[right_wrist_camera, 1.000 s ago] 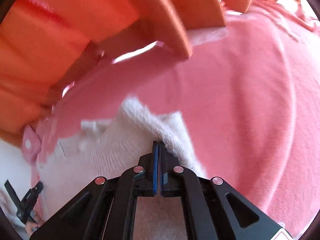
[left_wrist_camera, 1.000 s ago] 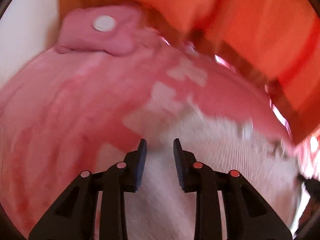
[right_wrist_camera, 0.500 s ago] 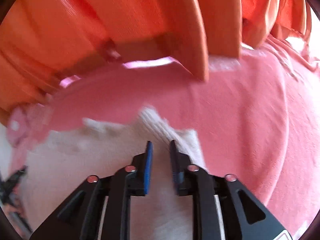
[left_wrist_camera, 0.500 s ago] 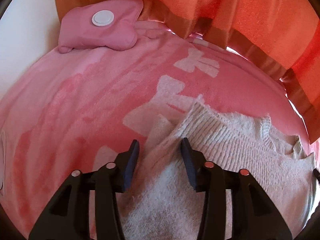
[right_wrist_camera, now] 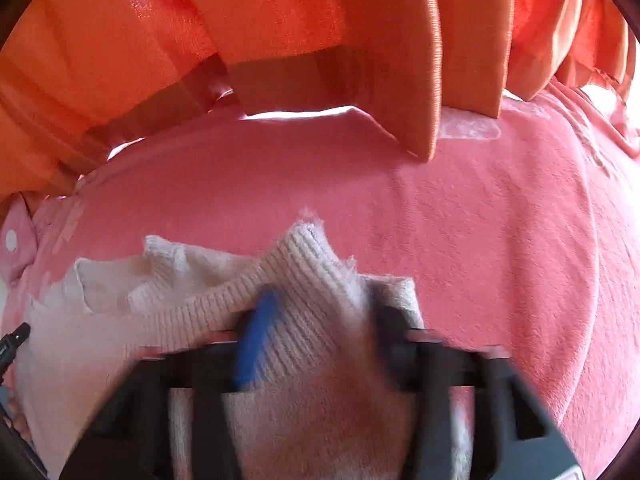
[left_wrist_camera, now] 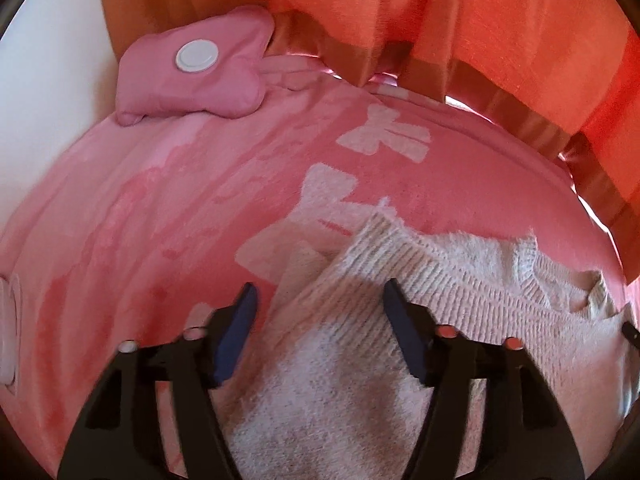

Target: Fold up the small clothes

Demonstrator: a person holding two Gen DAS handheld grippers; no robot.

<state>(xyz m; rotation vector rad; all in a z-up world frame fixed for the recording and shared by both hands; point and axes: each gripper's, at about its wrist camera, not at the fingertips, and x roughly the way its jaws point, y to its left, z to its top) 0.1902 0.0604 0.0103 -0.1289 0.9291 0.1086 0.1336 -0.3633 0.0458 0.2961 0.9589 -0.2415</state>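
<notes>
A small white knitted sweater (left_wrist_camera: 460, 280) lies on a pink blanket (left_wrist_camera: 160, 220) with white bow shapes. My left gripper (left_wrist_camera: 320, 292) is open, its jaws wide apart over the sweater's left folded sleeve. In the right wrist view the sweater (right_wrist_camera: 304, 264) shows a ribbed cuff pointing away. My right gripper (right_wrist_camera: 320, 300) is open over that cuff, blurred by motion. The tip of the other gripper shows at the left edge (right_wrist_camera: 14, 338).
An orange curtain (left_wrist_camera: 440, 20) hangs along the far edge of the bed and also shows in the right wrist view (right_wrist_camera: 280, 40). A pink bow-shaped cushion (left_wrist_camera: 192, 68) with a white disc lies at the far left. A white wall (left_wrist_camera: 48, 60) is on the left.
Both grippers have opened wide and let go of the sweater. The right gripper was shut on the sleeve a second ago. The sleeves now lie folded on the sweater.
</notes>
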